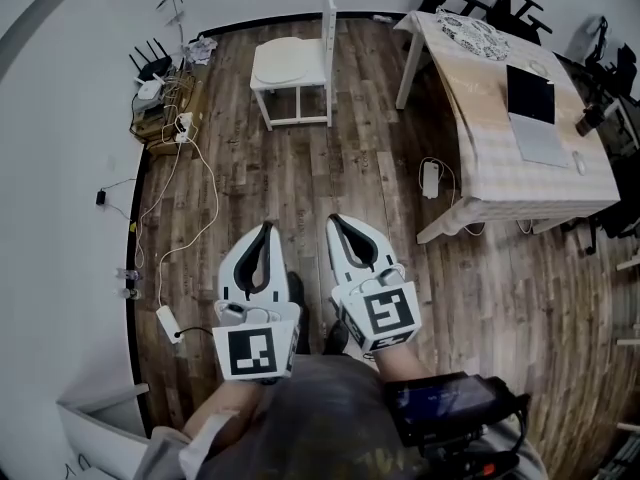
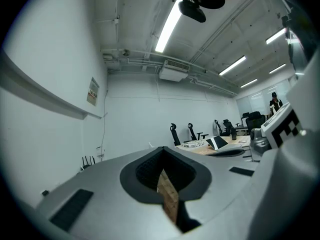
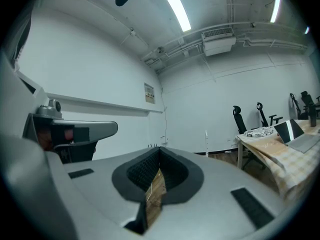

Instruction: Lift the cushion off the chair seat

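Note:
A white wooden chair [image 1: 297, 80] stands far ahead by the back wall, and a round cream cushion [image 1: 282, 60] lies on its seat. My left gripper [image 1: 267, 226] and right gripper [image 1: 333, 220] are held side by side low in the head view, well short of the chair, and both point toward it. Each is shut, tips together, with nothing between them. In the left gripper view the left gripper [image 2: 163, 150] hides the chair, and the right gripper's marker cube [image 2: 286, 126] shows at the right. The right gripper [image 3: 158, 150] also blocks the chair's seat in the right gripper view.
A table with a checked cloth [image 1: 497, 133] stands to the right of the chair and carries a laptop [image 1: 534, 110]. Cables, a power strip [image 1: 168, 322] and a router [image 1: 150, 63] lie along the left wall. Wooden floor runs between me and the chair.

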### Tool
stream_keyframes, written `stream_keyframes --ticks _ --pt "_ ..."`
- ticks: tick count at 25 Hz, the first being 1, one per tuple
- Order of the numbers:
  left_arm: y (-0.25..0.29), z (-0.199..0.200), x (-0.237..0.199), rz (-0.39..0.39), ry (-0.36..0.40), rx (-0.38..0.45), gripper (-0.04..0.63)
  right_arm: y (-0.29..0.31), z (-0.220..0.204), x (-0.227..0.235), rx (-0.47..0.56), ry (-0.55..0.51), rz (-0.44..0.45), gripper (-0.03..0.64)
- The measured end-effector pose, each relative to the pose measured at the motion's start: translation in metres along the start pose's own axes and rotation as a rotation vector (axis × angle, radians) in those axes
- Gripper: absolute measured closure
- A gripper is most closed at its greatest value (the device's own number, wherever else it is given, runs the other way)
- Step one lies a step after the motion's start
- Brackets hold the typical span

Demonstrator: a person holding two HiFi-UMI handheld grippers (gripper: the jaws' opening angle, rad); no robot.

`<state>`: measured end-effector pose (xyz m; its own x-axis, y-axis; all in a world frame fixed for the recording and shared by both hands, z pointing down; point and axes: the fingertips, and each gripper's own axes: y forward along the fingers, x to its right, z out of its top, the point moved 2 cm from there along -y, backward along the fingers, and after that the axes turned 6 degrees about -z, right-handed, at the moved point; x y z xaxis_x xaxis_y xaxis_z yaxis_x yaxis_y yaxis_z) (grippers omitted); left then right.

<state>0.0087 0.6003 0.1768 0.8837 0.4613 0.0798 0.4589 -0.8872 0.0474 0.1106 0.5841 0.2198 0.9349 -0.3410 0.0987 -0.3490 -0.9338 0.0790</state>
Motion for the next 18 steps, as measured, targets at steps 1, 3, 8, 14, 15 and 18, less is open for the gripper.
stream_keyframes --ticks 1,3,8,14,15,18 --pt "0.004 -0.002 -0.004 0.002 -0.006 -0.002 0.589 0.005 -0.001 0.002 -0.004 0.001 -0.002 0.611" --pt "0.014 -0.005 -0.013 0.007 -0.024 0.000 0.589 0.016 -0.004 0.004 -0.015 -0.002 -0.005 0.611" --pt "0.051 -0.012 -0.043 0.001 -0.061 0.005 0.589 0.058 -0.003 0.012 -0.072 -0.018 -0.039 0.609" --pt "0.098 -0.013 -0.098 0.016 -0.086 0.031 0.589 0.131 0.003 0.010 -0.048 -0.045 0.000 0.610" --pt "0.105 -0.012 -0.109 0.019 -0.087 0.037 0.589 0.143 0.006 0.008 -0.045 -0.048 0.004 0.611" --pt "0.120 -0.007 -0.139 0.030 -0.095 0.057 0.589 0.180 0.014 -0.002 -0.033 -0.050 0.022 0.611"
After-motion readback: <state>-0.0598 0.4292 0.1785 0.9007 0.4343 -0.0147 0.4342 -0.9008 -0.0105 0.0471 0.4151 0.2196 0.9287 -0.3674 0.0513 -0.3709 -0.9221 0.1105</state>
